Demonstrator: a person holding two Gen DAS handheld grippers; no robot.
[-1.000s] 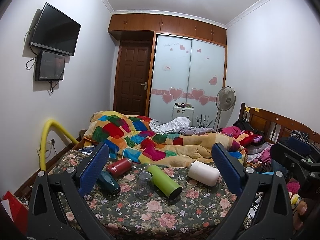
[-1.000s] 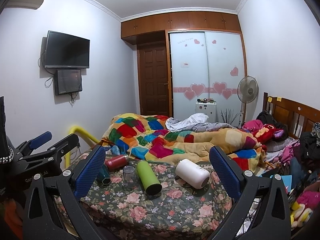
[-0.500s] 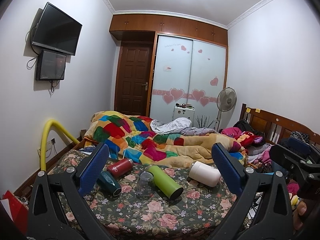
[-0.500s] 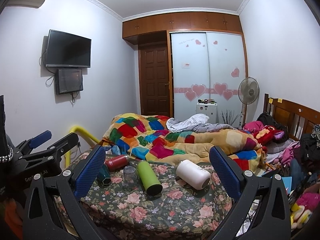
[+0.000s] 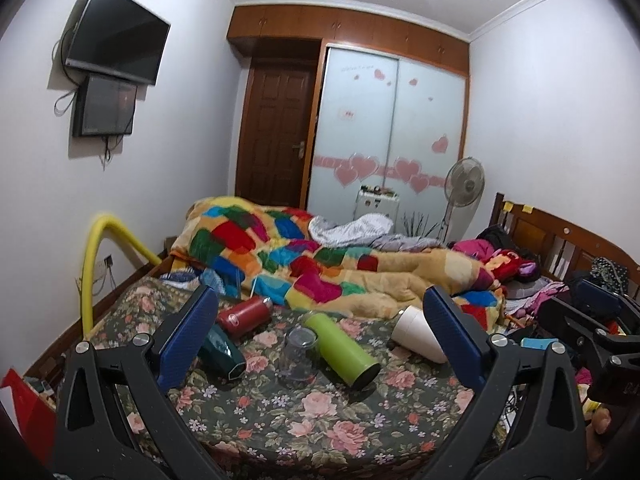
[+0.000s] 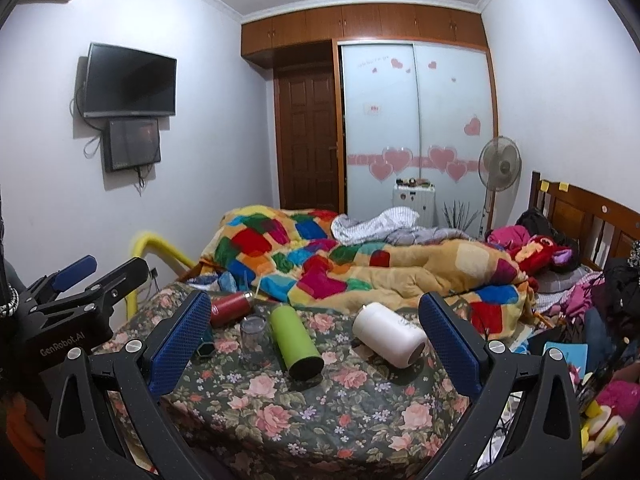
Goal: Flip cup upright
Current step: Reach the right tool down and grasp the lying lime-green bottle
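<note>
A clear glass cup (image 5: 298,354) (image 6: 253,334) stands upside down on the floral bedspread (image 5: 280,412) (image 6: 320,400). Around it lie a green bottle (image 5: 340,350) (image 6: 295,342), a red bottle (image 5: 244,314) (image 6: 230,308), a dark teal cup (image 5: 222,354) (image 6: 206,346) and a white cup (image 5: 416,338) (image 6: 390,334), all on their sides. My left gripper (image 5: 320,340) is open and empty, short of the cups. My right gripper (image 6: 316,340) is open and empty, also short of them. The left gripper's body (image 6: 72,300) shows at the left of the right wrist view.
A patchwork quilt (image 5: 320,264) (image 6: 340,264) is heaped behind the cups. A yellow tube (image 5: 94,264) arches at the bed's left edge. A wooden headboard (image 6: 580,220) and piled clothes (image 6: 592,296) are on the right. A fan (image 6: 500,168) stands by the wardrobe.
Both grippers have drifted slightly closer to the bed, with the views shifting a little. No cup or bottle has moved.
</note>
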